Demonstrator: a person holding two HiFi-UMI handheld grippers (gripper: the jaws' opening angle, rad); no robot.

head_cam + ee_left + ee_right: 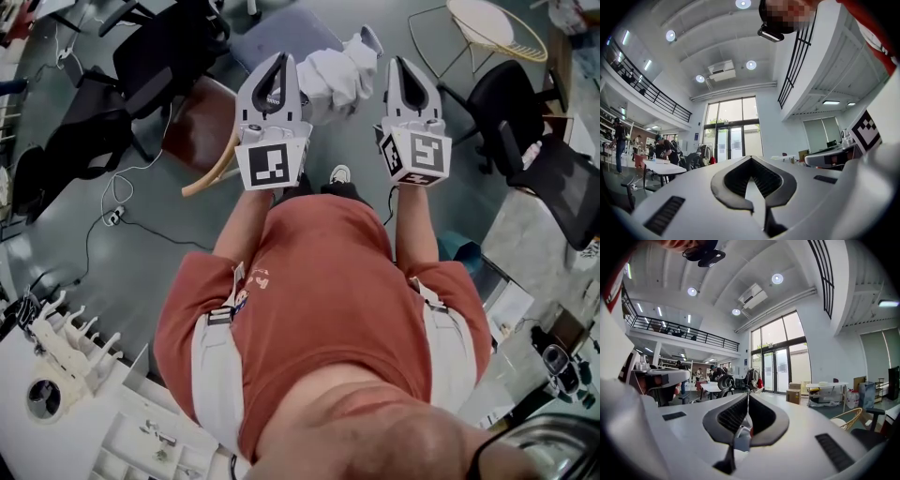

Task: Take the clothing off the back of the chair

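Head view: left gripper (280,58) and right gripper (397,62) are held level ahead of the red shirt (328,281). Both are shut and nothing is gripped. White clothing (339,75) is draped on the grey-blue chair (281,37) at 12 o'clock and is seen between the two gripper tips.

Left gripper view: jaws are closed tip to tip with nothing between them. Glass doors (729,140) are seen at 12 o'clock, a white table (663,166) at 9.

Right gripper view: jaws are pressed together, empty. A wicker chair (848,418) is seen at 4 o'clock.
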